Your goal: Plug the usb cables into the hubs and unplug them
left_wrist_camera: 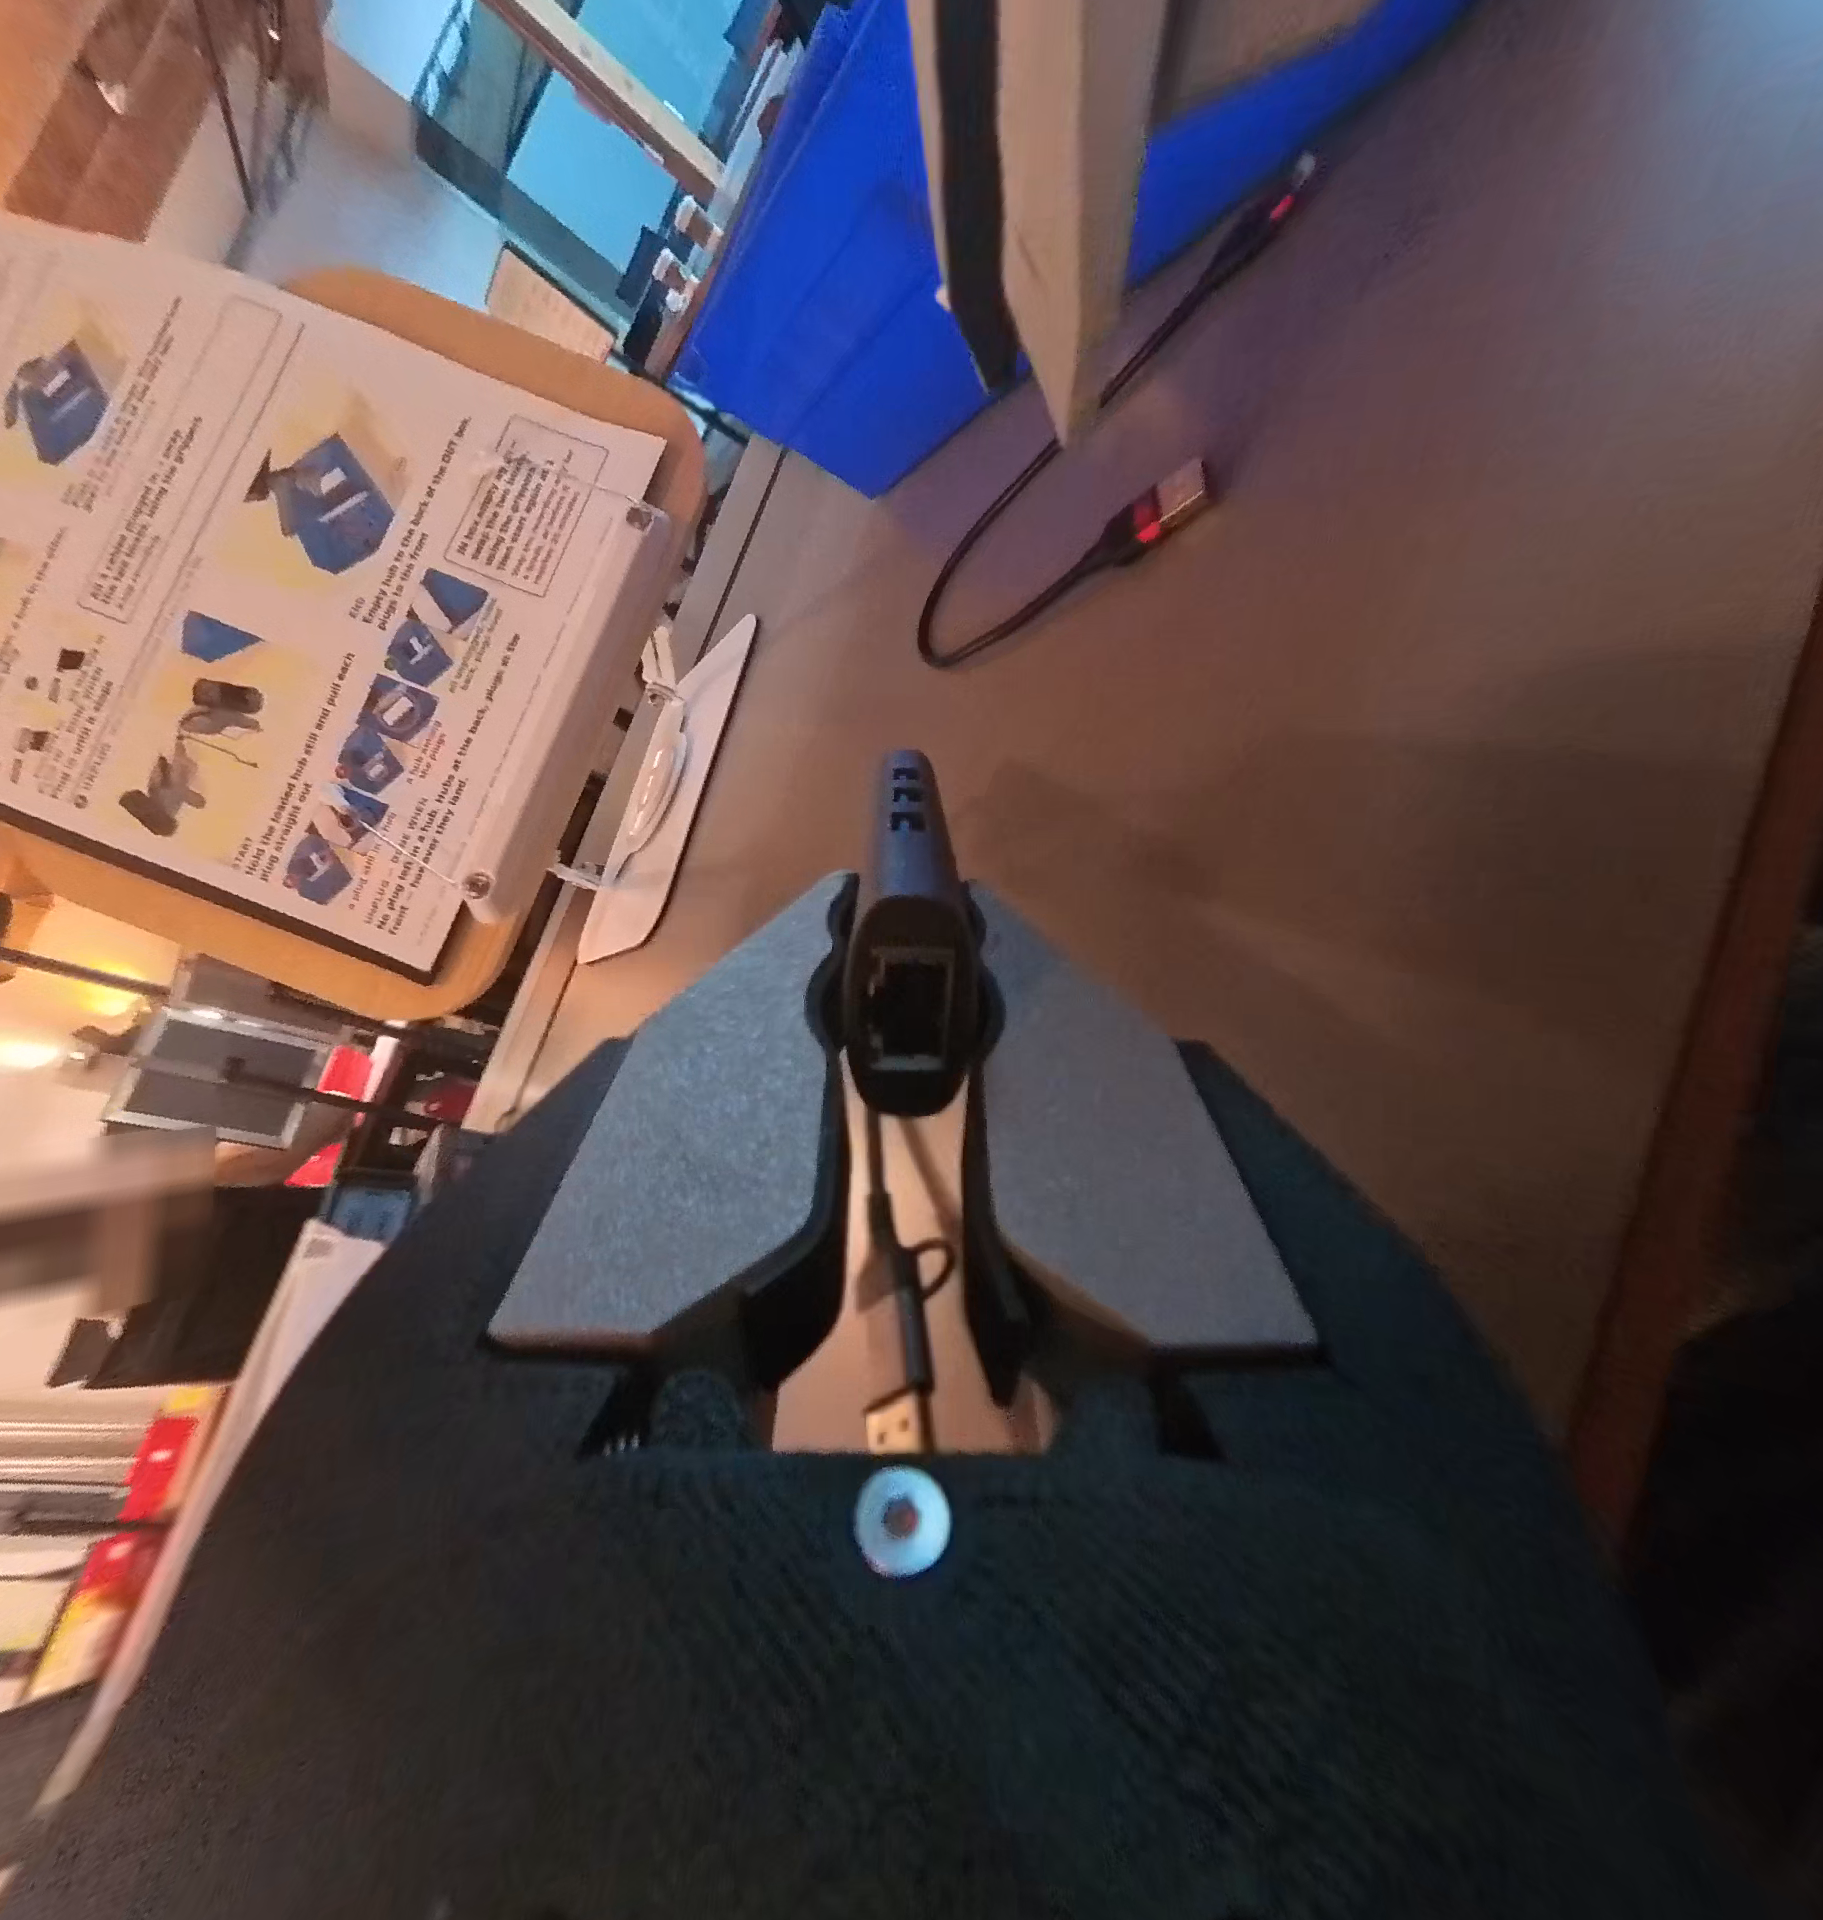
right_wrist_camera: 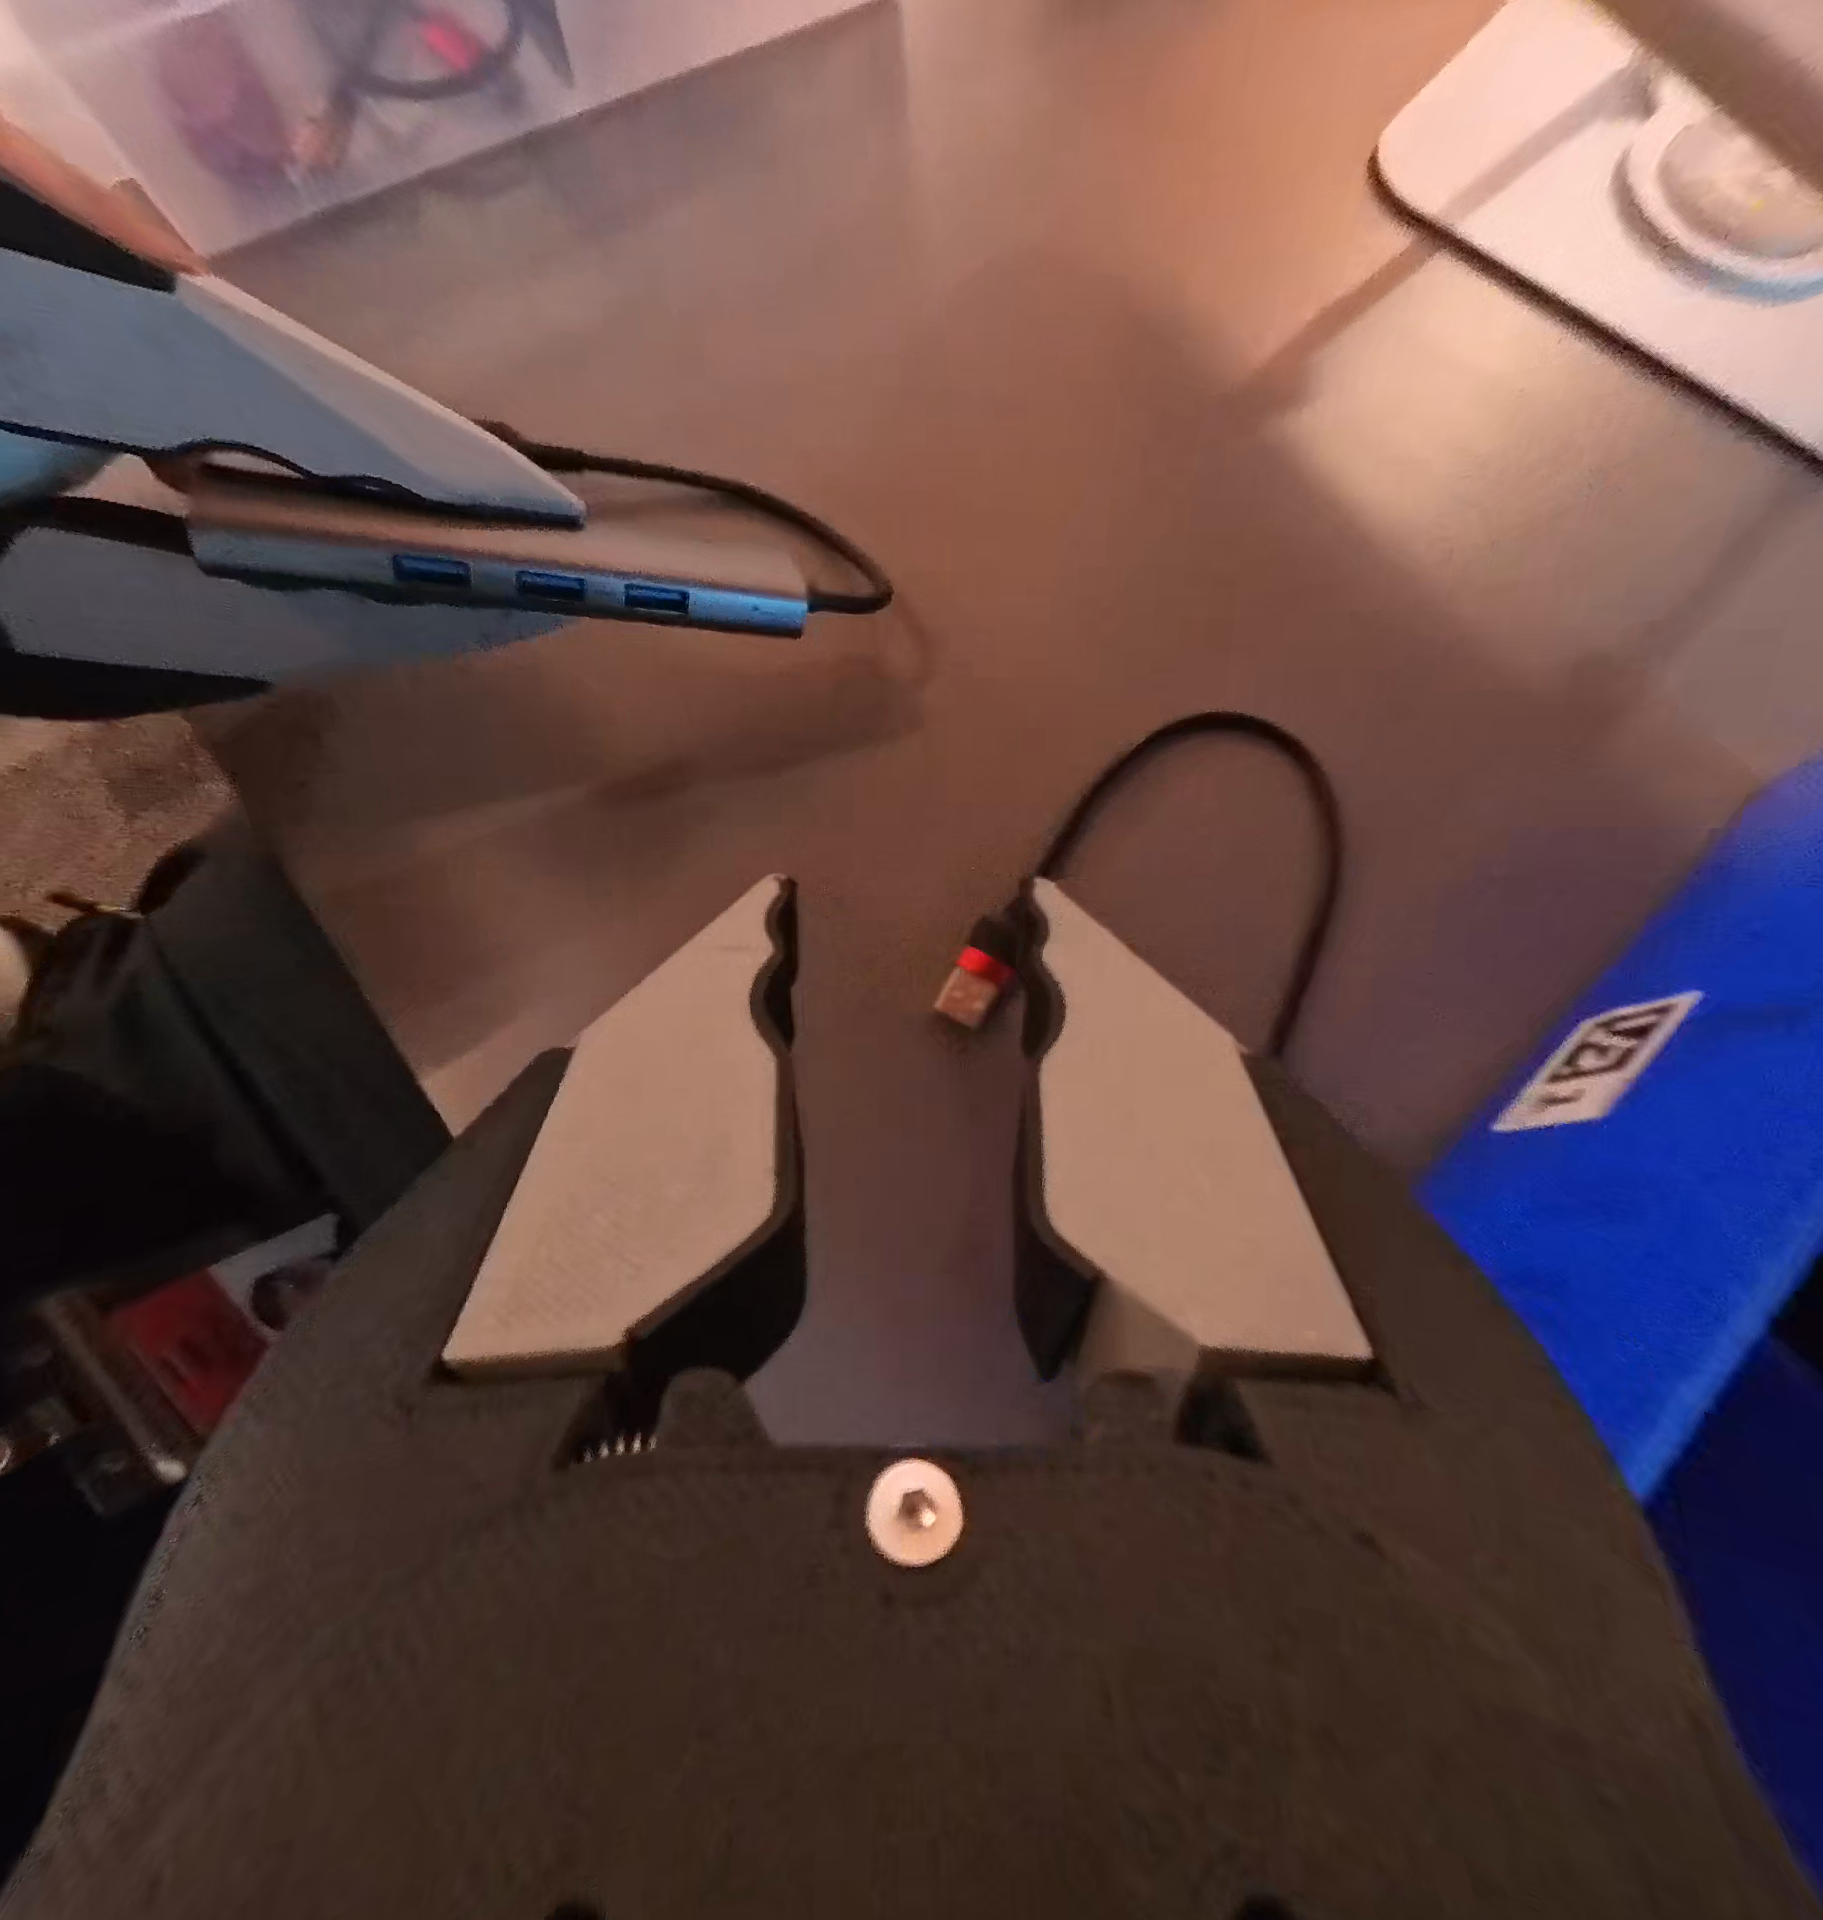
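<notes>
Left gripper (left_wrist_camera: 905,940) clamps grey USB hub (left_wrist_camera: 905,883) above brown tabletop (left_wrist_camera: 1406,831). Right gripper (right_wrist_camera: 907,935) spread over red-collared USB plug (right_wrist_camera: 974,982). Blue bin (right_wrist_camera: 1665,1143) right; blurred shelving, probably, far left.

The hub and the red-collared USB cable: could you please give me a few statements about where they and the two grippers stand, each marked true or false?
1. The left gripper is shut on the hub. True.
2. The right gripper clamps the USB plug. False: its jaws are open, with the plug lying on the table between them.
3. The hub's three blue ports are all empty. True.
4. The red-collared cable is plugged into the hub. False: it lies loose on the table, apart from the hub.
</notes>
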A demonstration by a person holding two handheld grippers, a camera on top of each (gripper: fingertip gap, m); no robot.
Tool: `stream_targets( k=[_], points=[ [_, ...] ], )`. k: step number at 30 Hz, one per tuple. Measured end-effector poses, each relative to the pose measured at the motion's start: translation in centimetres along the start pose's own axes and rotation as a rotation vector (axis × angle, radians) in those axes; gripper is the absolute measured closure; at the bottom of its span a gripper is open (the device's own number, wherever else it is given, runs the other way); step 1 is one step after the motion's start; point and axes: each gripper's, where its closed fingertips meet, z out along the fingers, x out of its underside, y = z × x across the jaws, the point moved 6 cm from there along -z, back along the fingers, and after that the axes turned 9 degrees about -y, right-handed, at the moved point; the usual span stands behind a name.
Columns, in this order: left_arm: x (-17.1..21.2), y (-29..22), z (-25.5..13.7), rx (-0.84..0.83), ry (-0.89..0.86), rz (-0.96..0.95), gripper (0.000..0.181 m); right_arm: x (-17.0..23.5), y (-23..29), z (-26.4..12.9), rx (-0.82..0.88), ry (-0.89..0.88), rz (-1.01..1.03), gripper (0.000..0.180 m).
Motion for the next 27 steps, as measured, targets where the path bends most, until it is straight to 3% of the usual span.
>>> stream_targets(
  k=[3,6,8,10,13,20,27],
  points=[
    [0.3,-0.2,0.1,0.012,-0.011,-0.027,0.167,1.3,-0.9,2.1,0.151,0.072,-0.058,0.137],
    [0.2,-0.5,0.2,0.033,-0.017,-0.029,0.167,2.7,-1.7,3.6,0.188,0.135,-0.056,0.135],
    [0.2,-0.7,0.3,0.043,-0.014,-0.021,0.166,2.8,-1.8,4.0,0.191,0.128,-0.052,0.144],
    [0.2,-0.7,0.3,0.047,-0.013,-0.020,0.166,3.0,-1.7,4.1,0.170,0.124,-0.060,0.170],
    [0.3,-0.9,0.4,0.057,-0.001,-0.004,0.166,3.0,-1.2,3.9,0.111,0.129,-0.062,0.175],
    [-1.1,-0.5,0.8,0.157,0.112,-0.178,0.158,-2.3,0.3,-0.3,-0.146,-0.257,0.115,0.177],
    [-0.5,-2.1,1.2,0.207,0.253,-0.125,0.144,-4.4,0.6,-3.3,-0.432,-0.507,0.370,0.177]
  ],
)
